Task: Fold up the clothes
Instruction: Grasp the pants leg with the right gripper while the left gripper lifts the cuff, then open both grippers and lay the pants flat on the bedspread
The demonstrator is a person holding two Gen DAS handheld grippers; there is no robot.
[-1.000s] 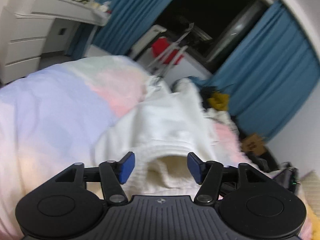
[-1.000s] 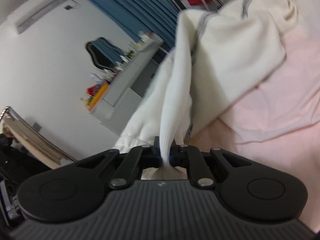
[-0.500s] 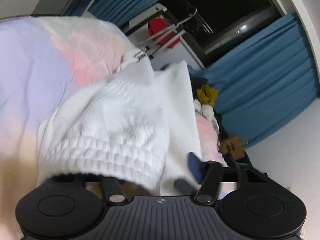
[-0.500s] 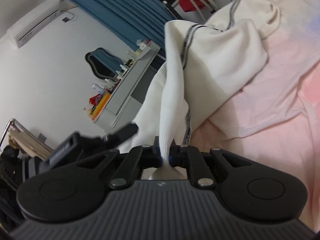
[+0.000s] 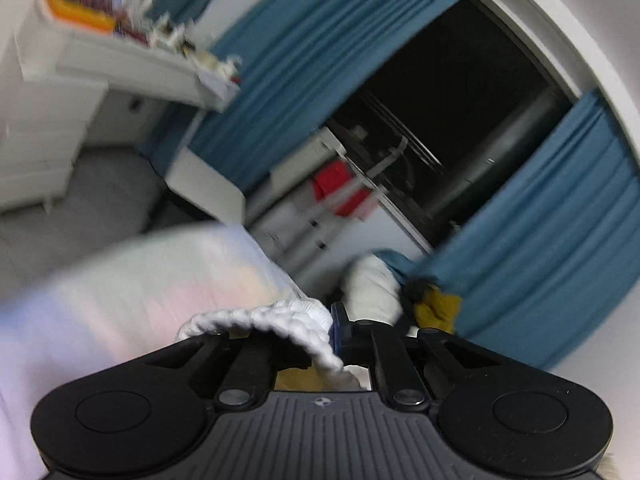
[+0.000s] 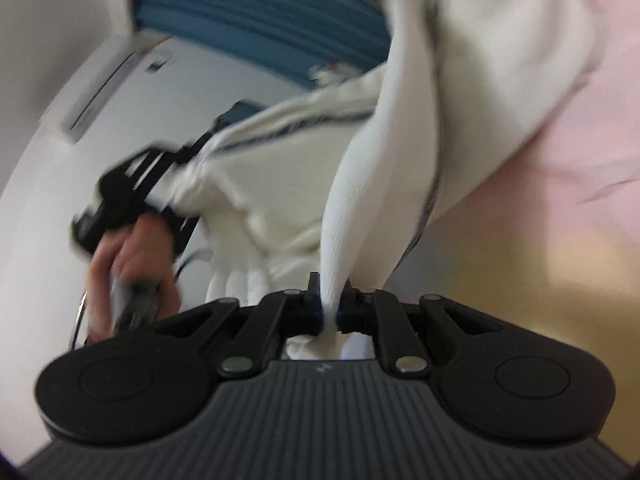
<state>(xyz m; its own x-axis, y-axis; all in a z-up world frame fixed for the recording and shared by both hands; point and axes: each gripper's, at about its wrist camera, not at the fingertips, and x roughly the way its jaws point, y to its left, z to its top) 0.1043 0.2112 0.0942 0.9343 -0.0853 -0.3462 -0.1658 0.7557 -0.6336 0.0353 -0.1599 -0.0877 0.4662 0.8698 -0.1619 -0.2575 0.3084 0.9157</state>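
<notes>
The white knit garment [image 6: 472, 92] is held clamped at two edges: its ribbed hem [image 5: 276, 316] by the just-closed left gripper [image 5: 332, 330], a fold by the right gripper [image 6: 330, 312], above the pastel bedsheet [image 5: 120, 300].

Taut white garment [image 6: 400, 128] between tools; open bedspread [image 6: 560, 160] rightward.

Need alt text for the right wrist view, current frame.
The right gripper is shut on a bunch of a white knit garment that stretches up over a pink bedsheet. At left, blurred, a hand holds the left gripper at the same garment.
</notes>
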